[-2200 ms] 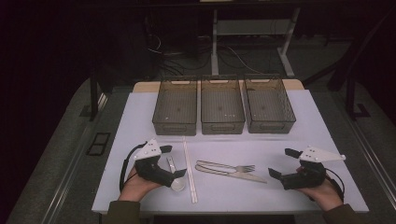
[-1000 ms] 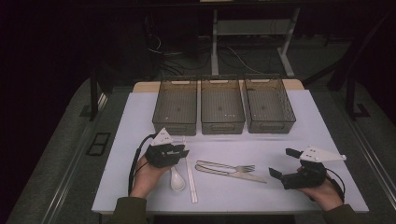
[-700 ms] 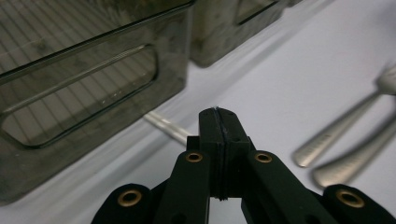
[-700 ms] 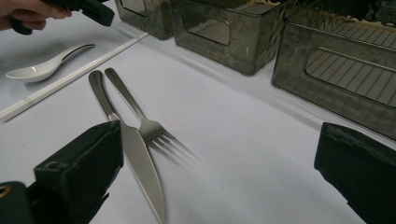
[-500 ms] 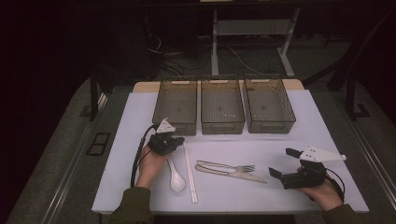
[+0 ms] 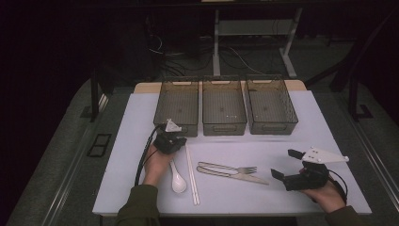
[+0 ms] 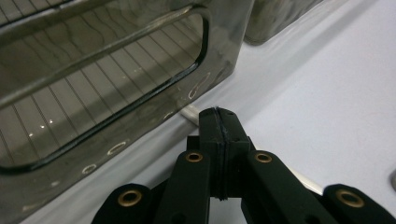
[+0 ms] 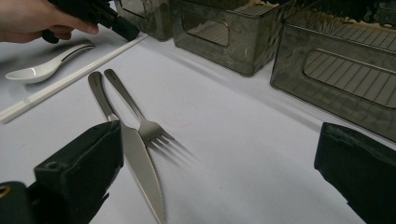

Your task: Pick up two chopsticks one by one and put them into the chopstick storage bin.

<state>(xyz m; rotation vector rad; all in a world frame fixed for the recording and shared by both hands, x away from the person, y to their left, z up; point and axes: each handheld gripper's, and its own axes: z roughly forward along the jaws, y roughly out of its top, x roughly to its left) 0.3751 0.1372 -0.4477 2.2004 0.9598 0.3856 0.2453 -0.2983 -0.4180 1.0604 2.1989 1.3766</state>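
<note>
My left gripper is shut, its jaws pressed flat together in the left gripper view. Its tip rests low at the far end of the white chopsticks, right in front of the left bin. A white chopstick runs beneath the tip; I cannot tell if it is pinched. A white spoon lies beside the hand. My right gripper stands open near the front right, nothing between its jaws, facing the fork and knife.
Three smoky plastic bins stand in a row at the back: left, middle and right. Fork and knife lie side by side mid-table. The white table top ends close behind the hands.
The left hand has moved away from the spoon, forward toward the left bin, and sunk to the chopsticks' far end. The right hand has kept still.
</note>
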